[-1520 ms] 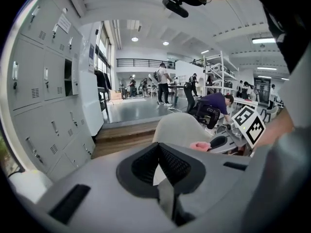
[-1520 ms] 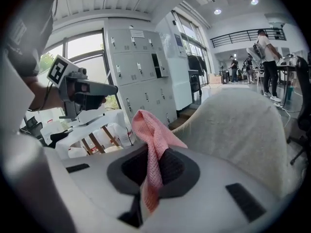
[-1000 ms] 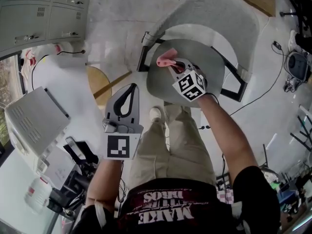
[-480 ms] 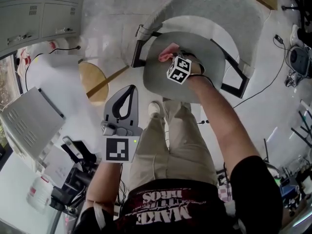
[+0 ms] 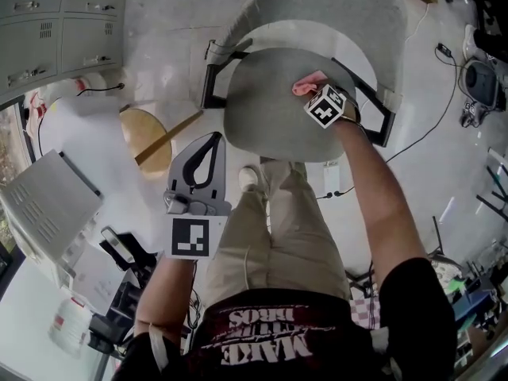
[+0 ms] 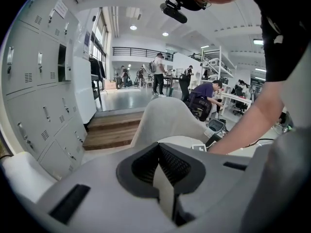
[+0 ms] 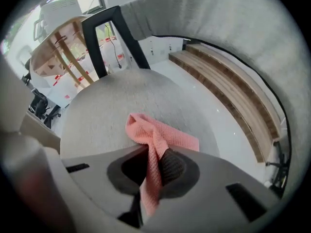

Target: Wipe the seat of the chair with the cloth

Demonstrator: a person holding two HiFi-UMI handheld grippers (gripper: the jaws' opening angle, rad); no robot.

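- Looked steeply down from the person's head, well above the chair seat (image 5: 270, 109). Took in the backrest (image 5: 333, 6) at the top, the lockers (image 5: 55, 22) at upper left, and the left gripper (image 5: 208, 145) nearer the lens than the right gripper (image 5: 316, 95).
- Rode on the left gripper (image 6: 160, 169), held about level and away from the chair. Faced across the room past the backrest (image 6: 165, 123), with the lockers (image 6: 34, 72) at left.
- Rode on the right gripper (image 7: 155, 166), tilted down, close over the seat (image 7: 112, 106) and the cloth (image 7: 150, 135).
- Shared the backrest (image 7: 233, 33) across all three views, the cloth (image 5: 307, 84) across the head and right gripper views, and the lockers across the head and left gripper views.
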